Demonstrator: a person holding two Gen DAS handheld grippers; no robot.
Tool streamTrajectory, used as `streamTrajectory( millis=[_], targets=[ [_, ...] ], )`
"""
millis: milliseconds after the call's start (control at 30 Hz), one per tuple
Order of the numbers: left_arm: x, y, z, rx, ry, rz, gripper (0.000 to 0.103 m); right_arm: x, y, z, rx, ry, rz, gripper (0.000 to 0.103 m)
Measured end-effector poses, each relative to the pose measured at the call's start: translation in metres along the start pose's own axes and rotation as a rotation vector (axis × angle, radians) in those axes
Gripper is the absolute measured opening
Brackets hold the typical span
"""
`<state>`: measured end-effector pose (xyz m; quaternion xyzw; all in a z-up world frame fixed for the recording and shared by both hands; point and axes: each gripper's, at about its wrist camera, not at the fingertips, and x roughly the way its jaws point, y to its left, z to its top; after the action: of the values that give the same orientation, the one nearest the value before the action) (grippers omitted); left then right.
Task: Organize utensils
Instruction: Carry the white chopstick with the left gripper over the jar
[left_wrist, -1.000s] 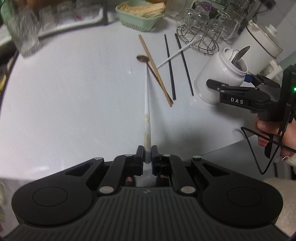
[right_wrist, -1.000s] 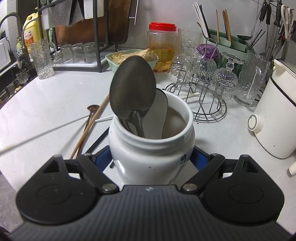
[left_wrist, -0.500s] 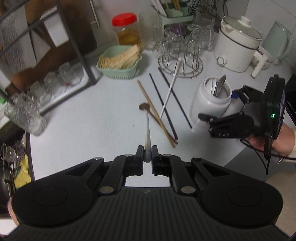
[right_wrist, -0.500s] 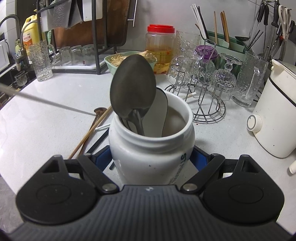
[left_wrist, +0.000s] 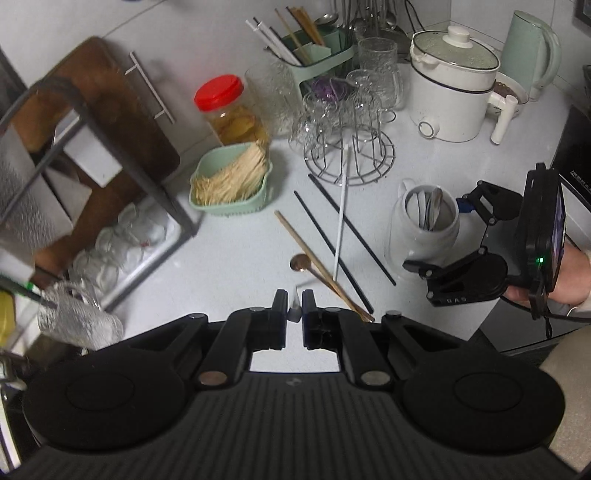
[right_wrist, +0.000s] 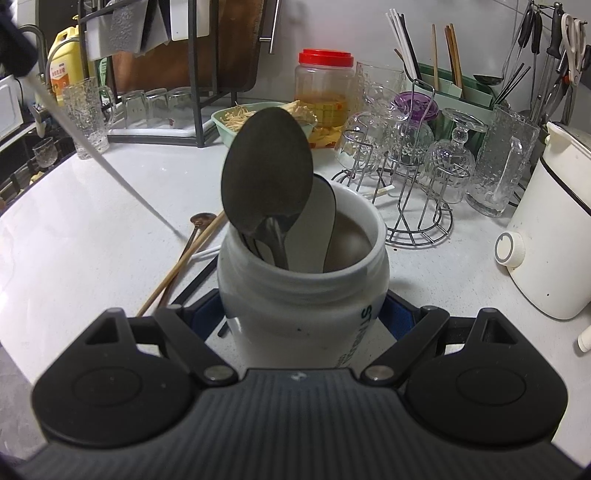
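Observation:
My left gripper (left_wrist: 294, 301) is shut on a white chopstick (left_wrist: 294, 312), held high above the counter and seen almost end-on; in the right wrist view that chopstick (right_wrist: 110, 166) slants down from the upper left. My right gripper (right_wrist: 303, 317) is shut on a white jar (right_wrist: 306, 295) that holds a large metal spoon (right_wrist: 266, 177) and other spoons. On the counter left of the jar lie wooden chopsticks (left_wrist: 317, 258), two black chopsticks (left_wrist: 325, 236), another white chopstick (left_wrist: 340, 221) and a small brown spoon (left_wrist: 300, 263).
Behind stand a wire glass rack (left_wrist: 349, 147), a green utensil caddy (left_wrist: 321, 59), a red-lidded jar (left_wrist: 229, 110), a green basket of sticks (left_wrist: 231, 184), a white cooker (left_wrist: 450, 92) and a kettle (left_wrist: 532, 48). A dish rack (left_wrist: 110, 177) stands left.
My left gripper has risen well above the counter and rolled, carrying the white chopstick up off the surface. The right gripper and its jar have stayed still.

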<state>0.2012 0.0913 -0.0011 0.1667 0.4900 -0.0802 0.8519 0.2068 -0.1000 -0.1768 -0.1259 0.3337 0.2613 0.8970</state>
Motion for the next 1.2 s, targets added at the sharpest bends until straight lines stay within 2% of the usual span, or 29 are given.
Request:
streamTrajectory(
  millis=[333, 867, 1033, 1200],
  targets=[
    [-0.021, -0.010, 0.027, 0.073, -0.033, -0.026, 0.009, 0.000, 0.000, 0.000, 0.001, 0.003, -0.001, 0.091],
    [-0.113, -0.022, 0.099, 0.084, -0.137, -0.194, 0.009, 0.000, 0.000, -0.002, 0.004, -0.008, -0.006, 0.091],
    [-0.125, -0.029, 0.113, 0.093, -0.136, -0.256, 0.009, -0.001, 0.001, -0.001, 0.007, -0.009, -0.011, 0.091],
    [-0.119, -0.035, 0.120, 0.093, -0.114, -0.297, 0.008, -0.001, 0.001, -0.001, 0.006, -0.010, -0.012, 0.091]
  ],
)
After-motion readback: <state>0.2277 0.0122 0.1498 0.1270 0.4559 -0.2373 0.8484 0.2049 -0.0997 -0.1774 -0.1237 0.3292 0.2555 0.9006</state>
